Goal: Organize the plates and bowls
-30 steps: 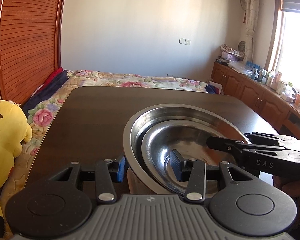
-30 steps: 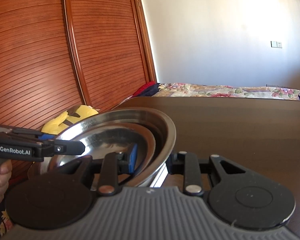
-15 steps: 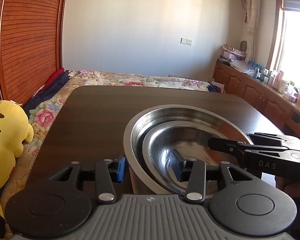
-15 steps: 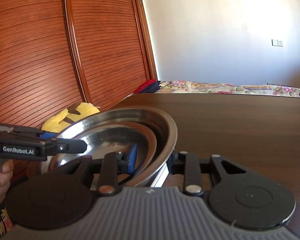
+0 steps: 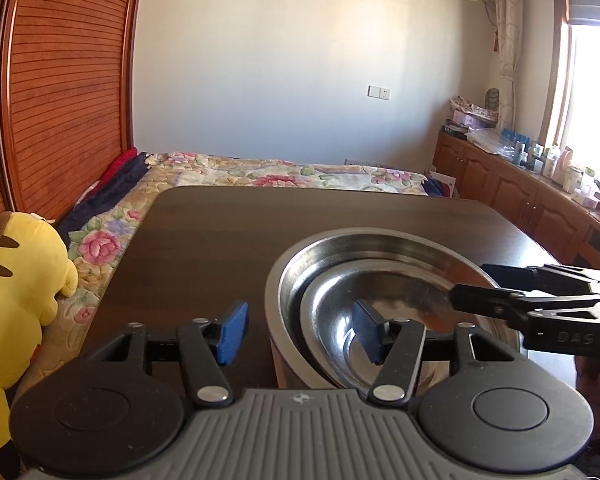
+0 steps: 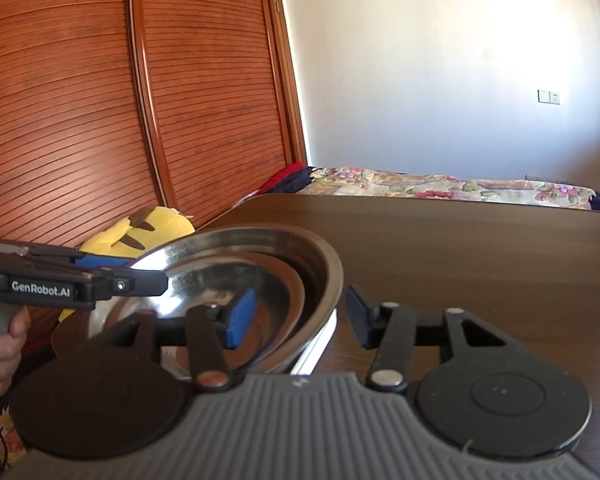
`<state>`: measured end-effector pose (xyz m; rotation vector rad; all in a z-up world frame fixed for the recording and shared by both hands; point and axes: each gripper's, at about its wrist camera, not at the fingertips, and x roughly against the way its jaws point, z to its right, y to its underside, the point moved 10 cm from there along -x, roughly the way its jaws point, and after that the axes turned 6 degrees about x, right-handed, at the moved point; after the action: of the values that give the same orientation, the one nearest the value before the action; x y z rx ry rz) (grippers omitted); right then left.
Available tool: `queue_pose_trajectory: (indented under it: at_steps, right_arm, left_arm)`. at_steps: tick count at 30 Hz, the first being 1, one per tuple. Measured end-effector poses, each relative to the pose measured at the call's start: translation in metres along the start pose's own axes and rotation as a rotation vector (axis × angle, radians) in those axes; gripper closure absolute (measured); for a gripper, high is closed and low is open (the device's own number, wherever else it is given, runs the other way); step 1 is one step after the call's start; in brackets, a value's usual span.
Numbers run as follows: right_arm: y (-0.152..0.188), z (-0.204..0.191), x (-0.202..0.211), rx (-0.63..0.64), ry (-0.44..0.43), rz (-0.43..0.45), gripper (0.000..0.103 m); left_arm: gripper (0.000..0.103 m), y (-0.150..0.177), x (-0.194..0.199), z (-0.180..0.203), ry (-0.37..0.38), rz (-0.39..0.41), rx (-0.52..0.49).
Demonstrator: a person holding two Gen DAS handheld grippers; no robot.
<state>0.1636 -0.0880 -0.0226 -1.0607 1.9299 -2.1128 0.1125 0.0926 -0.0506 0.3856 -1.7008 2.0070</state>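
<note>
Left wrist view is looking close over the left gripper, tilting down across the table toward the bed. Right wrist view is facing likewise from the bowls' other side, both sharing bowls, table, bed.

Your left gripper's body hides the near rim of the steel bowls, and what supports them cannot be told. The yellow plush toy is cut by the left edge. On the counter by the window, the bottles are too small to identify.
</note>
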Motion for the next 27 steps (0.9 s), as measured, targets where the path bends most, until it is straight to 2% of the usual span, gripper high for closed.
queue_pose_trajectory:
  at_steps: [4, 9, 11, 13, 15, 17, 23, 27]
  right_arm:
    - [-0.007, 0.005, 0.009, 0.01, 0.026, 0.014, 0.034]
    - [-0.014, 0.016, 0.026, 0.001, 0.066, 0.043, 0.029]
    - [-0.017, 0.021, 0.032, 0.002, 0.087, 0.052, 0.022]
    - [-0.019, 0.025, 0.039, 0.005, 0.11, 0.068, 0.01]
    - [-0.022, 0.029, 0.045, 0.002, 0.127, 0.082, 0.002]
    - [-0.023, 0.034, 0.051, -0.007, 0.145, 0.092, 0.0]
    - [-0.027, 0.047, 0.063, -0.012, 0.215, 0.103, 0.0]
    - [-0.032, 0.056, 0.07, -0.02, 0.262, 0.121, 0.0]
  left_arm:
    - [0.027, -0.007, 0.006, 0.001, -0.013, 0.028, -0.004]
    - [0.019, -0.018, 0.016, 0.006, -0.022, 0.066, -0.013]
    - [0.015, -0.023, 0.019, 0.011, -0.025, 0.082, -0.02]
    - [0.007, -0.028, 0.021, 0.015, -0.025, 0.098, -0.022]
    - [0.001, -0.033, 0.025, 0.018, -0.029, 0.119, -0.025]
    - [0.001, -0.036, 0.027, 0.023, -0.037, 0.136, -0.027]
    - [0.001, -0.038, 0.023, 0.037, -0.041, 0.121, -0.035]
    - [0.001, -0.04, 0.023, 0.042, -0.113, 0.143, -0.072]
